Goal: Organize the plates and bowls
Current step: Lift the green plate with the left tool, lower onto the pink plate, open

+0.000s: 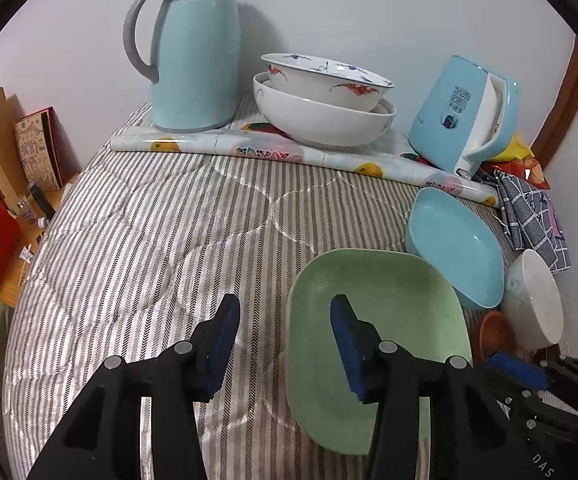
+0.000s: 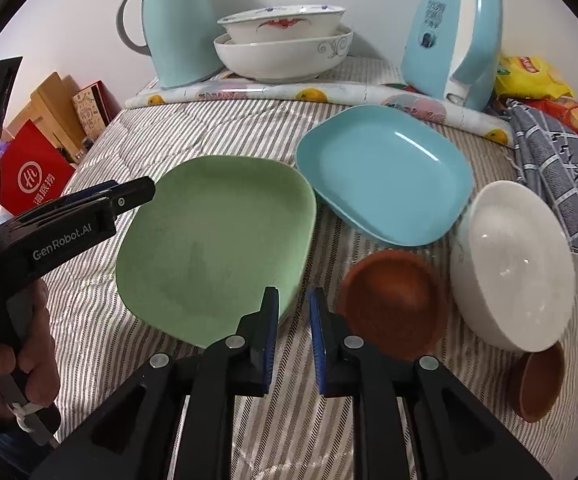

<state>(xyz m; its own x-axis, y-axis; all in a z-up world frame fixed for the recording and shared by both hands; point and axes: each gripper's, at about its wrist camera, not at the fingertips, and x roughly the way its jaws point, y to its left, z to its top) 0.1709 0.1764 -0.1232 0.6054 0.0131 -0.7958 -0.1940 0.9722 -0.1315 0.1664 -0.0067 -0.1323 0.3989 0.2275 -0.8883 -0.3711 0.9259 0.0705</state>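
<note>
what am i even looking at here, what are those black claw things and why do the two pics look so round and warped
There is no robot here. A person holds a black two-finger claw in each hand, and each claw carries a fisheye camera looking along its fingers, which is why the pictures bulge.

One picture is from the left claw, open astride the near rim of the green plate, gripping nothing yet. The other is from the right claw, empty, its fingers slightly apart over the striped quilt. It also catches the left claw and the hand holding it.

On the quilt: the green plate, a blue plate, a white bowl, two small brown dishes, and two stacked white bowls at the back between a thermos jug and a kettle.
</note>
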